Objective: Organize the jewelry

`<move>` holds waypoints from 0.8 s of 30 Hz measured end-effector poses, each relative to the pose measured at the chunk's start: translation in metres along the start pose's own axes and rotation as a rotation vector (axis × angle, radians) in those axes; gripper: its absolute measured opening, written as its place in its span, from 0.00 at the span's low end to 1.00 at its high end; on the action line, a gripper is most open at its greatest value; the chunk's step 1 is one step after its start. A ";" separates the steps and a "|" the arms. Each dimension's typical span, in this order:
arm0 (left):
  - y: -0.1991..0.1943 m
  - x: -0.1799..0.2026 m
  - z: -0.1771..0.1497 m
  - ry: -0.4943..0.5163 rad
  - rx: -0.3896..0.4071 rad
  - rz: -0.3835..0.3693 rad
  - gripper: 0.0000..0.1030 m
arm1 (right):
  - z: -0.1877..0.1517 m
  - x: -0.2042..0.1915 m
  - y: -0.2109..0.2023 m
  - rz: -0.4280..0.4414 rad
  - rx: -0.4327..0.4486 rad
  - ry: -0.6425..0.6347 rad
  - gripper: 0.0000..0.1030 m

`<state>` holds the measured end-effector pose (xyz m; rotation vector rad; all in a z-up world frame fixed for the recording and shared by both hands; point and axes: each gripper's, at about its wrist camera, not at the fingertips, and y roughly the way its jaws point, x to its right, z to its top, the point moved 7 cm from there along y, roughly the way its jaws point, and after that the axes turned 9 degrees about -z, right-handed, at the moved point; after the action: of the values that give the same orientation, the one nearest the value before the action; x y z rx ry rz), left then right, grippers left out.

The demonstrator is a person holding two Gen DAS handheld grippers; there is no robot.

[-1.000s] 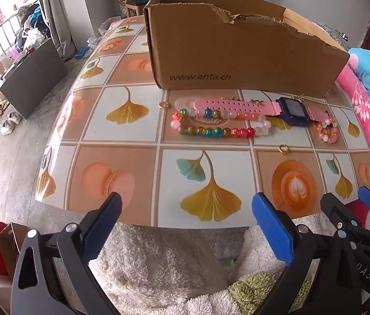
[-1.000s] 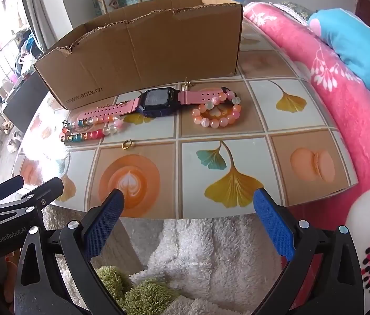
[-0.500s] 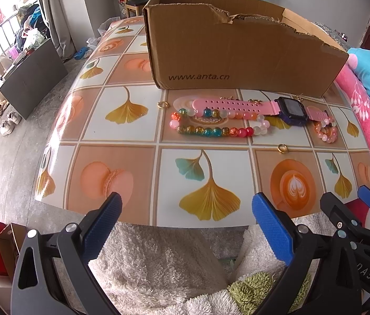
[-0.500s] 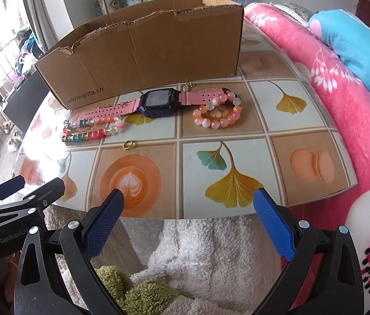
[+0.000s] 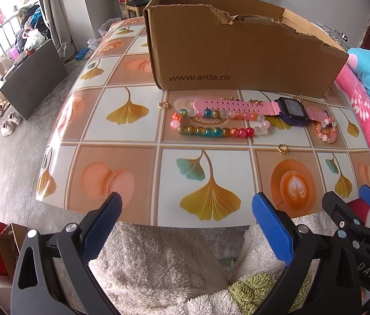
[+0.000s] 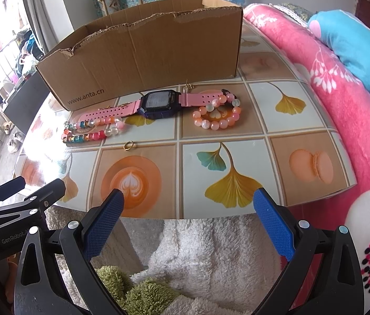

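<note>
A pink watch (image 5: 287, 109) lies flat on the bench (image 5: 122, 155) just in front of a cardboard box (image 5: 237, 52), with a long string of colourful beads (image 5: 219, 126) touching its strap at 6 o'clock and a small pink bead bracelet (image 6: 217, 116) at its 3 o'clock end. One gold ring (image 5: 282, 148) lies at 6 o'clock of the beads, another (image 5: 163, 105) at 9 o'clock of the strap tip. The left tongs (image 5: 185, 207) and right tongs (image 6: 189, 206) hang spread wide and empty over the bench's near edge, above a white fluffy blanket (image 6: 211, 257), well apart from the jewelry.
</note>
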<state>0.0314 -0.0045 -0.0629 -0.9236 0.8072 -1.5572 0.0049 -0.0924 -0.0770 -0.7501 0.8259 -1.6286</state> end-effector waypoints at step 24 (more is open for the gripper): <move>-0.001 -0.001 0.001 0.000 0.002 0.001 0.95 | 0.002 -0.001 -0.003 0.006 -0.002 -0.002 0.92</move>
<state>0.0317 -0.0034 -0.0621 -0.9216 0.8061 -1.5573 0.0055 -0.0910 -0.0737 -0.7498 0.8272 -1.6217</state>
